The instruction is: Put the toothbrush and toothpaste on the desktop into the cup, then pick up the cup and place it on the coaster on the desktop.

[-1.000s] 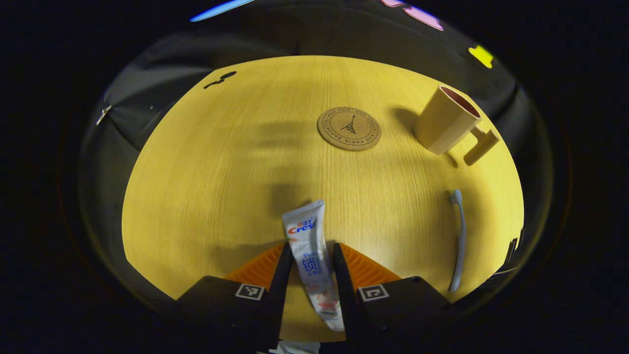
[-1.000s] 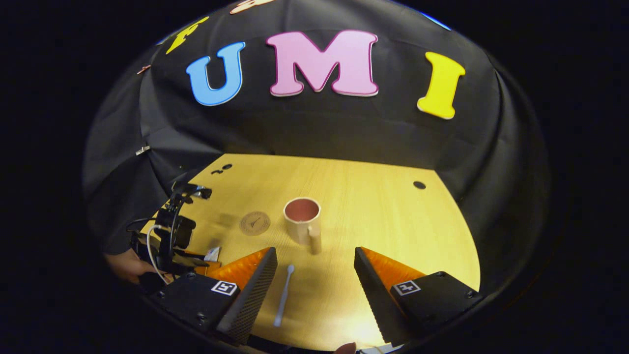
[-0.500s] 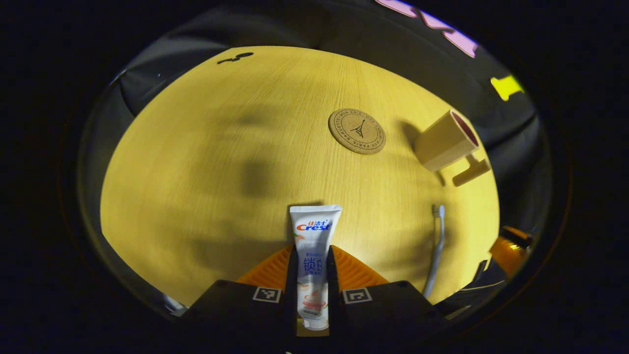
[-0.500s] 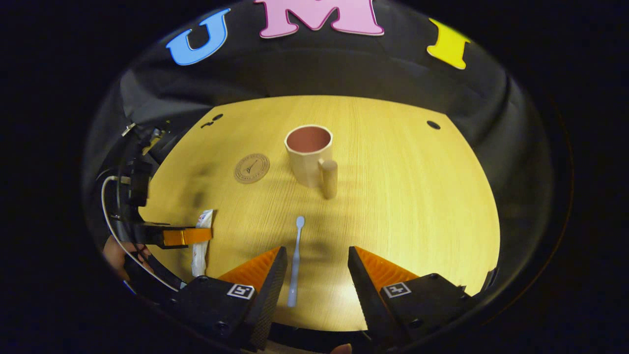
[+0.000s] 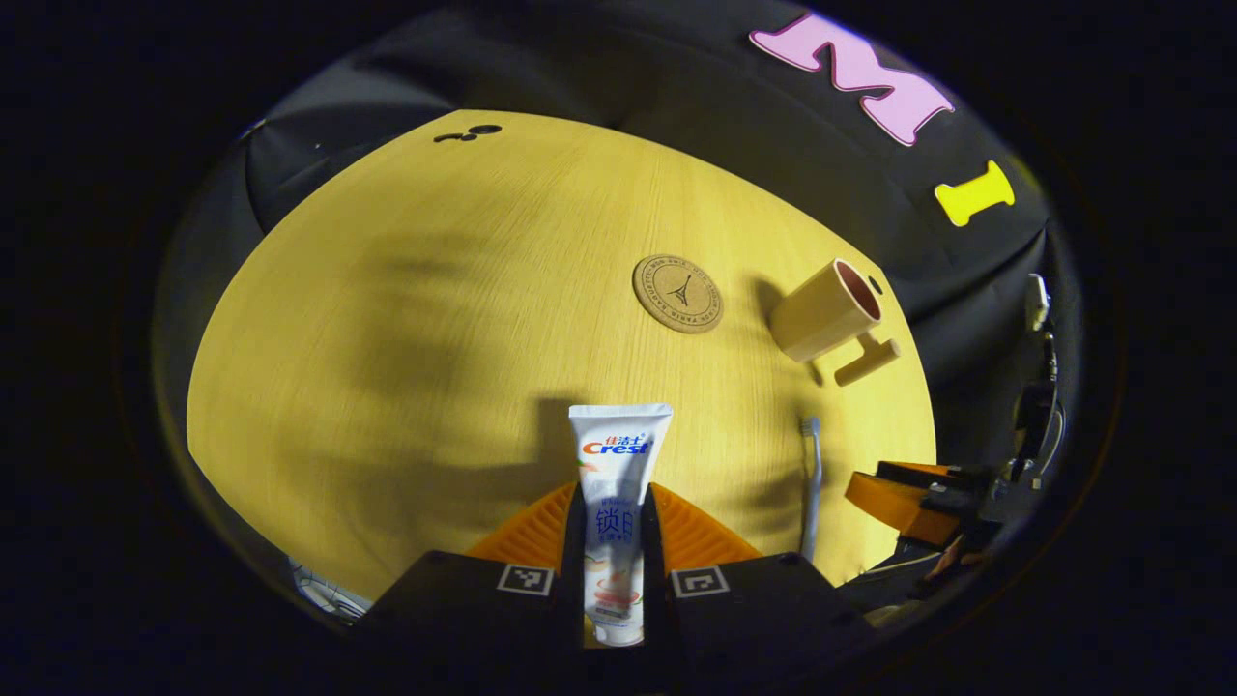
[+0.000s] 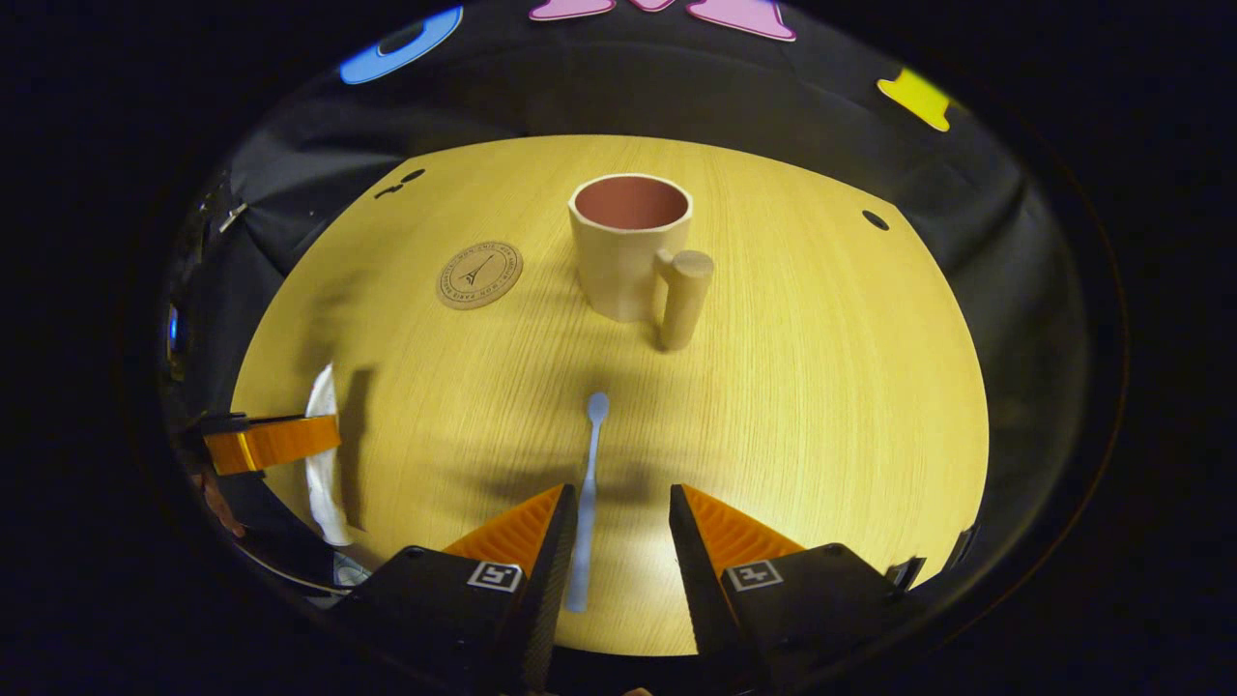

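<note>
Yellow wood grain of the table (image 5: 406, 319) spreads across the left gripper view, where the left gripper (image 5: 613, 541) has its fingers pressed on both sides of the toothpaste (image 5: 616, 483), whose flat end sticks out forward with a shadow under it, so the tube looks lifted. At 1 o'clock from the tube lies the coaster (image 5: 678, 293), bare, and at 2 o'clock the cup (image 5: 823, 309) stands just beyond it with its handle toward the table edge. The toothbrush (image 5: 810, 483) lies flat at 3 o'clock, with the right gripper (image 5: 904, 498) near its tail. In the right gripper view, the right gripper (image 6: 618, 541) has its fingers narrowly apart astride the toothbrush (image 6: 586, 493); the left finger is close beside the handle, the right one apart from it, so no grip yet. The cup (image 6: 630, 242) sits at 12 o'clock, empty, the coaster (image 6: 479, 275) at 11 o'clock. Judging by this, nothing is in the cup yet: both drops and the move onto the coaster remain.
</note>
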A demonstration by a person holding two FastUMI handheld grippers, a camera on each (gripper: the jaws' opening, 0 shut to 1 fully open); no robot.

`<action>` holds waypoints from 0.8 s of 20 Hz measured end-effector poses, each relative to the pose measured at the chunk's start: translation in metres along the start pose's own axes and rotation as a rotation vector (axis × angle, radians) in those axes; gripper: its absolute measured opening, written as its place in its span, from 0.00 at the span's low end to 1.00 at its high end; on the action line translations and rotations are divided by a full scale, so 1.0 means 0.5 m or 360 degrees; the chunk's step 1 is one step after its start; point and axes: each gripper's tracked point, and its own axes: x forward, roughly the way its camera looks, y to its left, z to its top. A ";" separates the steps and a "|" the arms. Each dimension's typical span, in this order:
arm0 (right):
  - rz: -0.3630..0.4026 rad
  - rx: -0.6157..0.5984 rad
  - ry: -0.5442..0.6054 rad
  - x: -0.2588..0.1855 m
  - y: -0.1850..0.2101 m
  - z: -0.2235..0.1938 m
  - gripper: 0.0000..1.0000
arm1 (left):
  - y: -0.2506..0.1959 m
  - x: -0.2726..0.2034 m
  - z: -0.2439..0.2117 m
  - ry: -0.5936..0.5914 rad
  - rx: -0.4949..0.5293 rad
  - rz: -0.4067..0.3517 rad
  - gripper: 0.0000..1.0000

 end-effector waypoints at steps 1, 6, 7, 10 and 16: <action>-0.0002 -0.0014 0.0015 0.007 0.006 -0.003 0.61 | -0.001 -0.005 -0.001 -0.0009 0.0000 -0.0012 0.30; 0.0001 -0.0011 0.0123 0.048 0.029 -0.021 0.57 | 0.018 -0.035 -0.014 -0.0016 -0.0014 -0.0027 0.30; -0.0001 -0.0016 0.0132 0.056 0.032 -0.019 0.52 | 0.023 -0.036 -0.017 -0.0013 -0.0018 -0.0023 0.30; -0.0019 -0.0044 0.0157 0.073 0.034 -0.023 0.52 | 0.037 -0.042 -0.023 -0.0014 -0.0038 -0.0011 0.30; -0.0046 -0.0066 0.0200 0.090 0.031 -0.033 0.31 | 0.044 -0.050 -0.026 -0.0016 -0.0034 0.0005 0.35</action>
